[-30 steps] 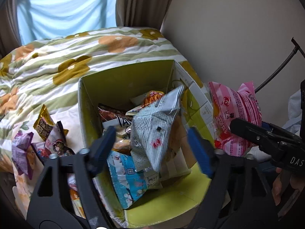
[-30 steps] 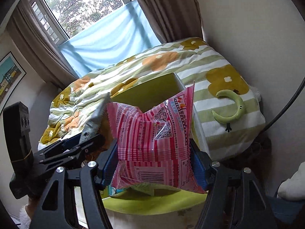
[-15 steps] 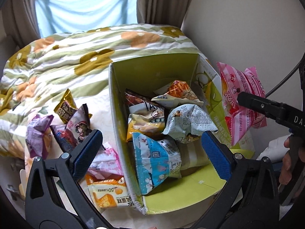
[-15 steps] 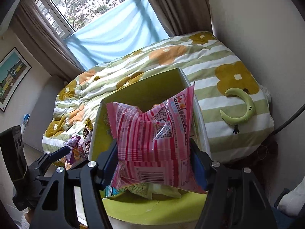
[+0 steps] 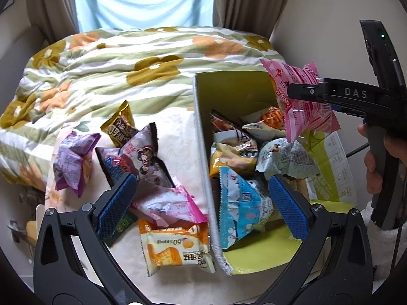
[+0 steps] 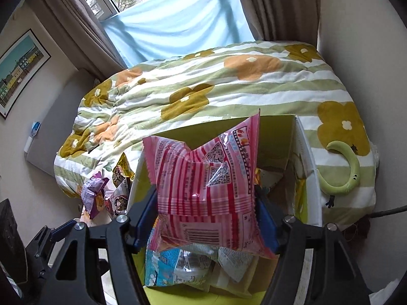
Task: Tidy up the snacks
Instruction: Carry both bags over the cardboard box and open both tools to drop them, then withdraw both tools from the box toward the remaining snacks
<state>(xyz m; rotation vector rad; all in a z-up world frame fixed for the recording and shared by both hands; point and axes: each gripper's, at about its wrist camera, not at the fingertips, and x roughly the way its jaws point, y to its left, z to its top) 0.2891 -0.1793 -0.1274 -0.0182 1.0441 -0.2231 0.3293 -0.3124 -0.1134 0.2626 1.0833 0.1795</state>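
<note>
The right tool (image 6: 206,218), jaws easing apart, still grips a pink striped snack packet (image 6: 206,190) above the green cardboard box (image 5: 229,89) on the bed. The left tool (image 5: 201,208) gapes wide, empty, over loose snack packets (image 5: 142,157).

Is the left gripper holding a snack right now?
No. The left gripper stands wide open with nothing between its pads, above the loose snack packets beside the green box.
</note>
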